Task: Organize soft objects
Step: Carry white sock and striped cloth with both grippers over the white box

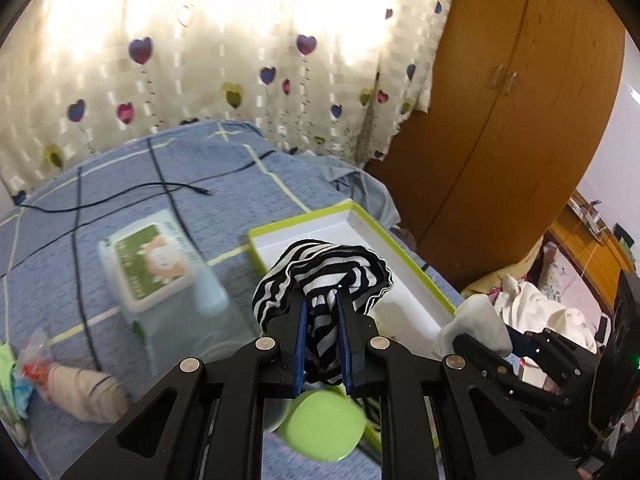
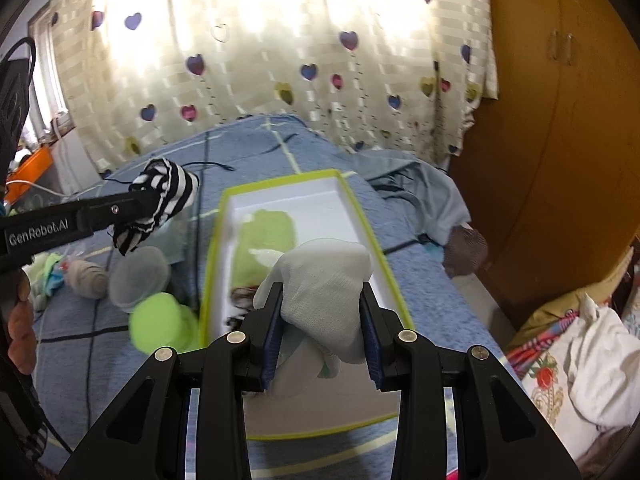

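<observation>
Socks held over the bed, much of the scene blurred

Blur softens the near bed in both views, so the print on the green-topped wipes pack cannot be read; only a cartoon figure on its label shows. The one legible text is "GenRobot.AI", printed on the side of the left gripper as seen from the right wrist.

The left gripper is clenched on a striped sock, whose bunched black-and-white fabric hides part of the box behind it. The right gripper grasps a white sock between its blue pads, held above the near end of the box. That sock covers some of the box floor, where a green patch and a dark patterned item lie, both too smeared to identify.

Left of the box on the bed sit a green roll, a grey roll and a beige roll. A small heap of bright pieces is cut off at the frame edge. A black cable trails across the bedspread. A hand shows partly at the left border of the right-wrist view.
</observation>
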### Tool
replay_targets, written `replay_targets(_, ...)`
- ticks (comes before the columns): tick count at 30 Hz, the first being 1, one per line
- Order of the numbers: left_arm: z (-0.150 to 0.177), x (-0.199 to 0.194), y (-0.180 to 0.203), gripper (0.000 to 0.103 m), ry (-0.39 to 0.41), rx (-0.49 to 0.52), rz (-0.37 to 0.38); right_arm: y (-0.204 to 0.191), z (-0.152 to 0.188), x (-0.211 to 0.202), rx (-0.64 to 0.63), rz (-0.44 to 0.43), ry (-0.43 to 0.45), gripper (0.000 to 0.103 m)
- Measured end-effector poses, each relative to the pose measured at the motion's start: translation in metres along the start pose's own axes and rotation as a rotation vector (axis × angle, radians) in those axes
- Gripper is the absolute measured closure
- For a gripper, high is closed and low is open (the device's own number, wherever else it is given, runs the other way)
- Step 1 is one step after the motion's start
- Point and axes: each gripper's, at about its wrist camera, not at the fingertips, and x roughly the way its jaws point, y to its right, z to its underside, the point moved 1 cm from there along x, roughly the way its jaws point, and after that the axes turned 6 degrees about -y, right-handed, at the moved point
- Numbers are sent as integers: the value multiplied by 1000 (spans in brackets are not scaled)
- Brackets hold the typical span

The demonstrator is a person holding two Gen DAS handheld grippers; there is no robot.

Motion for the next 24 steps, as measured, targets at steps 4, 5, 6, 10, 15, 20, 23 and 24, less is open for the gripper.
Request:
replay_targets(4, -6, 17, 14, 90, -28, 21, 42, 10, 6, 9, 13, 17, -28, 67)
replay_targets(5, -7, 22, 18, 90, -38, 23, 51, 11, 6, 12, 11, 22, -33, 67)
replay_targets(6, -8, 26, 22, 90, -44, 28, 61, 12, 7, 14, 9, 28, -39, 67)
replay_targets(10, -10, 43, 34, 90, -68, 46, 76, 14, 12, 25, 2, 21, -70, 67)
replay_targets(15, -8, 60, 50, 90, -99, 82, 81, 10, 19, 34, -19, -3, -96, 66)
replay_targets(20, -5, 76, 60, 90, -136, 95, 102, 11, 24, 38, -16, -39, -112, 65)
replay_targets(23, -2, 85, 66, 90, -158, 102, 104, 10, 28, 38, -25, -54, -119, 65)
replay_targets(24, -1, 87, 69, 90, -162, 110, 107, 9, 29, 38, -31, -52, -117, 65)
